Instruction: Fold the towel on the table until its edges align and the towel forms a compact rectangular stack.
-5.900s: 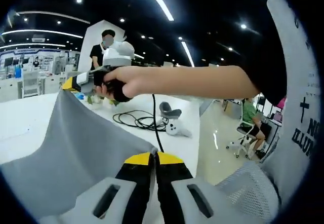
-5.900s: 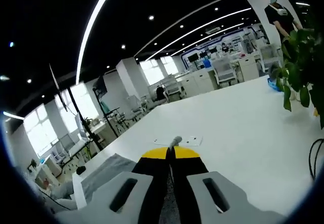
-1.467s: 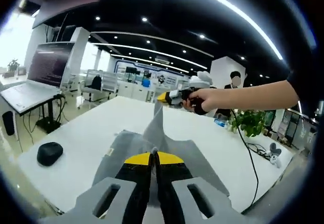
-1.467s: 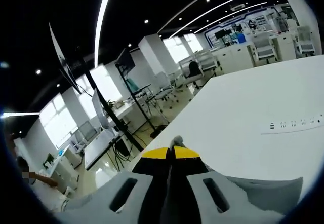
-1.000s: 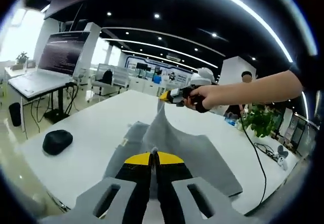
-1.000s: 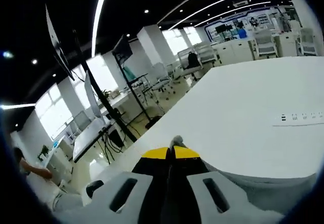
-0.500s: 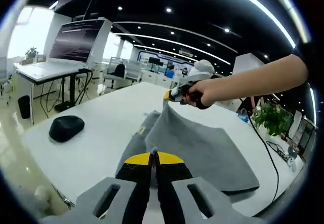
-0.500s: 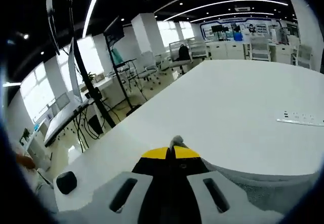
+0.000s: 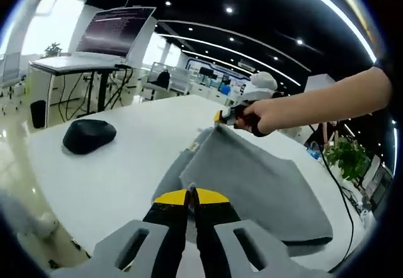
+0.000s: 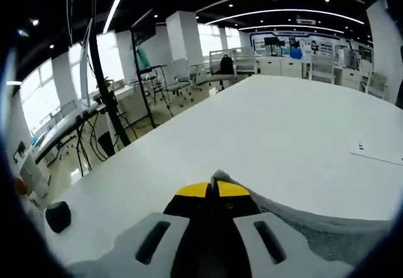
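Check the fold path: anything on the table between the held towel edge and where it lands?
Nothing visible in the way. Both grippers are shut on the towel edge, which hangs just above the lower layer. The black mouse sits off to the side on the table, apart from the towel.

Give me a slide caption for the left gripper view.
Both grippers pinch corners of a grey towel half-folded on a white table, near a black mouse.
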`<state>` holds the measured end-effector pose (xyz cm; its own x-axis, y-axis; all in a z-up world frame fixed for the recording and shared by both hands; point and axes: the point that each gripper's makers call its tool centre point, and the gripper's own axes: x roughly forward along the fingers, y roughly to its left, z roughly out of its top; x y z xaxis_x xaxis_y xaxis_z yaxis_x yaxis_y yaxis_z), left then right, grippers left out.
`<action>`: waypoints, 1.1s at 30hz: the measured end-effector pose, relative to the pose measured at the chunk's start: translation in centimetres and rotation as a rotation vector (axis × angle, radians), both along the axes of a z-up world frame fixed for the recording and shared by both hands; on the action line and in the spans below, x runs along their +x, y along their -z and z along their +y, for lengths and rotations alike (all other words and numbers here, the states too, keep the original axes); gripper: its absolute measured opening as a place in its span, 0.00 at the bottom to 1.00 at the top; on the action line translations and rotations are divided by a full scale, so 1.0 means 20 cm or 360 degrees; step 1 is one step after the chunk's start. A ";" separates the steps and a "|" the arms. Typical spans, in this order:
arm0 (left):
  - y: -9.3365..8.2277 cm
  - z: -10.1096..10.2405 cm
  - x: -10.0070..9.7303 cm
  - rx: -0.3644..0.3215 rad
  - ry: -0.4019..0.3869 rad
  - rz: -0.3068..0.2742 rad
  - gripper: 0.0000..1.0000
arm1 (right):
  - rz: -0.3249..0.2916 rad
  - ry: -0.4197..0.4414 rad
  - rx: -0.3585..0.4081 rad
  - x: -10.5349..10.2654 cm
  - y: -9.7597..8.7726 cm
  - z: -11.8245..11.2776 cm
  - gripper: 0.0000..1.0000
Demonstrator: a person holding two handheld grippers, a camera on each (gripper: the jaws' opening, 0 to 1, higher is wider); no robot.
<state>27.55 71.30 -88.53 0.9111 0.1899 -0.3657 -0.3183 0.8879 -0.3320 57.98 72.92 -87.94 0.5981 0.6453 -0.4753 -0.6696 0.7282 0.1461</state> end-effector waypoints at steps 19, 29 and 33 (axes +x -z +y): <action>-0.03 0.06 0.02 0.0081 0.0015 0.0076 0.21 | 0.0005 -0.0062 0.0005 0.03 -0.05 -0.19 0.11; -0.06 -0.06 0.10 0.0131 0.0144 0.0097 0.30 | -0.0033 -0.0240 -0.0159 0.03 -0.05 -0.35 0.18; -0.06 -0.12 0.14 0.0139 0.0216 0.0107 0.37 | 0.0001 -0.0248 -0.0149 0.01 -0.03 -0.44 0.22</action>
